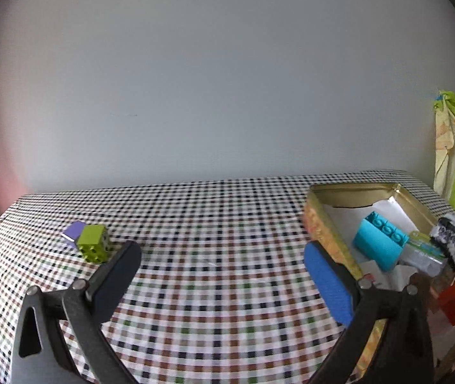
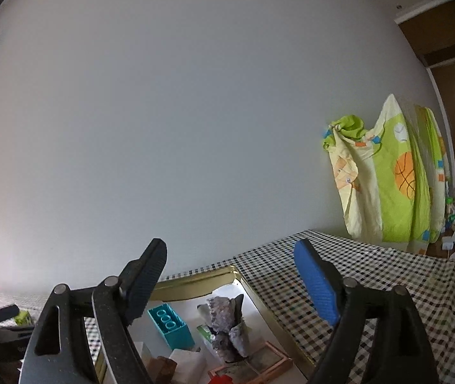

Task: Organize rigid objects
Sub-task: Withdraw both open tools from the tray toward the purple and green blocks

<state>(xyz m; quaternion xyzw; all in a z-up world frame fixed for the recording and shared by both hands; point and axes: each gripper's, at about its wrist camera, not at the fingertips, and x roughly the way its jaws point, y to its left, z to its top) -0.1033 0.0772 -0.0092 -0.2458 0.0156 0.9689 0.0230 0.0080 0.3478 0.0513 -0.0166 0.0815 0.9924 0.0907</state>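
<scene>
**A:** Blocks first: where are the ones not yet put away?

**B:** Green block (image 1: 94, 243) and purple block (image 1: 74, 231) sit touching each other on the table (image 1: 214, 256), just beyond my left-hand fingers (image 1: 126, 272), out past the dark left tip. My left gripper (image 1: 224, 268) is spread wide with nothing in it.

**A:** And the tin?

**B:** Gold tin (image 1: 326, 233) lies beside my blue right-side finger there. It already holds a teal brick (image 1: 379, 243), a grey rock (image 1: 451, 243) and a red piece (image 1: 454, 300). My right gripper (image 2: 230, 283) hovers over it, fingers apart and empty.

**A:** What could go wrong?

**B:** I judge the two blocks are the trouble. Since they touch, closing on the green one may nudge the purple away, or catch both unevenly and let one drop. My left side also passes close to the tin's wall; a careless swing could knock it.
</scene>
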